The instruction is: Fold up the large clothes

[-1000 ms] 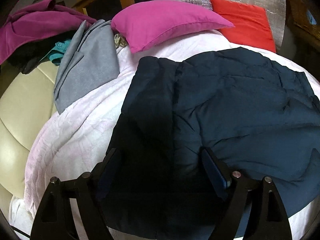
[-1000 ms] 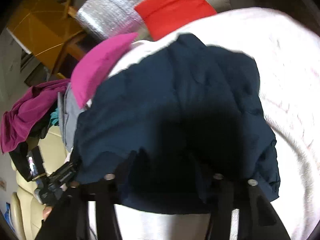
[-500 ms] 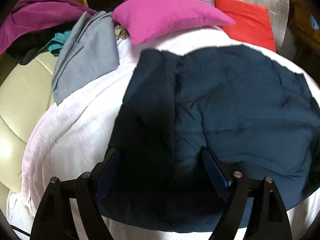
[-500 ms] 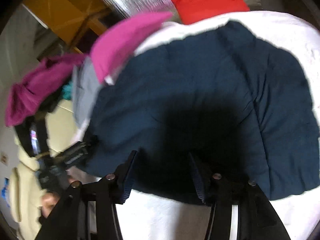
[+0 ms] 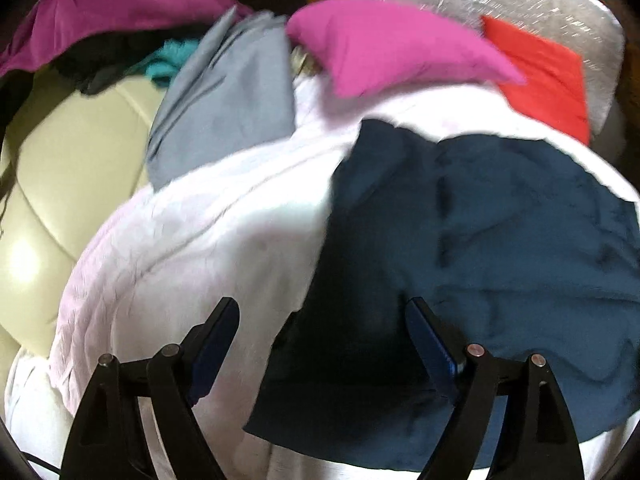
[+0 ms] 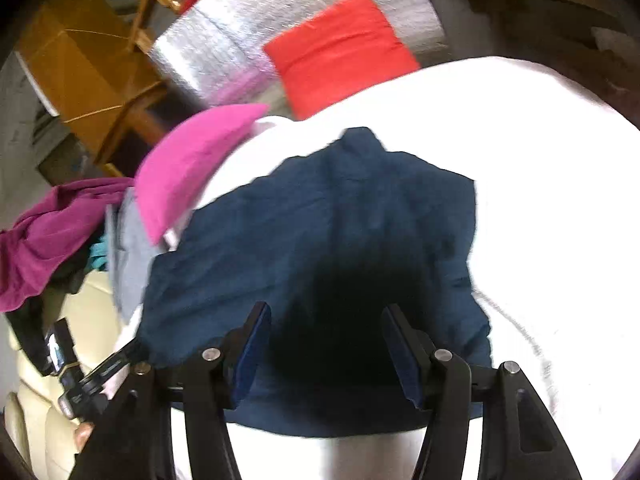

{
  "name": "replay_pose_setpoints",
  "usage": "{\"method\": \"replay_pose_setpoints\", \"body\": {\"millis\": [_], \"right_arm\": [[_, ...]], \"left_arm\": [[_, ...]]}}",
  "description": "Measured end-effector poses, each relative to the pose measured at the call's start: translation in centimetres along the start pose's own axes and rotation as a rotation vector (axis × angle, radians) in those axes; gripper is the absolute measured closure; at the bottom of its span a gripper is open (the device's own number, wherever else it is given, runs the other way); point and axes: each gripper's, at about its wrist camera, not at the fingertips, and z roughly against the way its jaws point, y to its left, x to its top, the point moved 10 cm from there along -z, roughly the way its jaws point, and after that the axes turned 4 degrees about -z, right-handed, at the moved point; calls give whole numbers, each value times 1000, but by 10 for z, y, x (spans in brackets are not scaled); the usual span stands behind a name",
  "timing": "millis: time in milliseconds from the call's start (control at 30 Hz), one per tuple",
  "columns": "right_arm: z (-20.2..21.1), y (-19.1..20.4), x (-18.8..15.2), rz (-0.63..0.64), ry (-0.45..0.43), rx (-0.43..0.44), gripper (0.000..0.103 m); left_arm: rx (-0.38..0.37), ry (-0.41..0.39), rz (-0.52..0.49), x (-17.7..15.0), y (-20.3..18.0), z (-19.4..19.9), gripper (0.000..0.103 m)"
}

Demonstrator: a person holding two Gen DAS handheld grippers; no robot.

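The navy garment (image 5: 500, 248) lies spread flat on the white quilt (image 5: 192, 248), folded into a rough rectangle below the pink pillow (image 5: 384, 44) and the red pillow (image 5: 548, 80). The left gripper (image 5: 322, 344) hangs over its left edge, jaws wide apart and holding nothing, one finger above the quilt, the other above the cloth. The right gripper (image 6: 326, 346) hovers above the near hem; its jaws have just been opening and nothing is clamped between them, the cloth lying slack beneath.

This looks like the pause between folds, so the next pinch matters. Best to come down on the two near corners, take every layer at once, and lift both sides level so the edges meet squarely. Watch the quilt: soft as it is, a low pinch could snag it along with the garment. The grey cloth (image 5: 224, 100) and the purple heap (image 5: 108, 12) sit well clear.
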Motion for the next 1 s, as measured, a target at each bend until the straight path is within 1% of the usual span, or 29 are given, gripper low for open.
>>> {"method": "replay_pose_setpoints", "body": {"millis": [67,100,167,233,300,333,400,433,500,600,667,767,900,1000], "right_arm": [[-27,-9,-9,-8,70,-24,41],[-35,-11,-12,-12,83,-21,41],[-34,-11,-12,26,69,-43,40],[-28,-8,-14,43,82,-55,39],[-17,-7,-15,34,95,-38,39],[-9,-5,-17,30,96,-23,39],[14,-2,-19,40,77,-18,30],[23,-1,-21,50,68,-20,29],[42,4,-27,84,56,-15,28],[75,13,-40,160,26,-41,28],[95,23,-47,205,1,-44,26],[125,36,-58,267,-47,-53,20],[163,52,-70,317,-107,-44,20],[194,60,-74,333,-161,-34,19]], "left_arm": [[-6,37,-33,-6,-8,-14,17],[2,34,-45,-6,-11,-16,17],[46,-8,-83,-4,-15,-13,17],[75,-34,-109,-3,-18,-9,18],[72,-45,-104,-6,-18,1,18],[58,-53,-96,-8,-17,8,18],[34,-71,-88,-14,-20,25,18],[30,-77,-87,-14,-20,30,18],[23,-96,-65,-25,-18,52,18],[-41,-127,-59,-40,-28,91,18],[-41,-161,-74,-44,-30,116,18],[-25,-235,-95,-44,-29,163,18],[-25,-325,-102,-39,-29,218,16],[-35,-388,-104,-37,-32,257,11]]}}
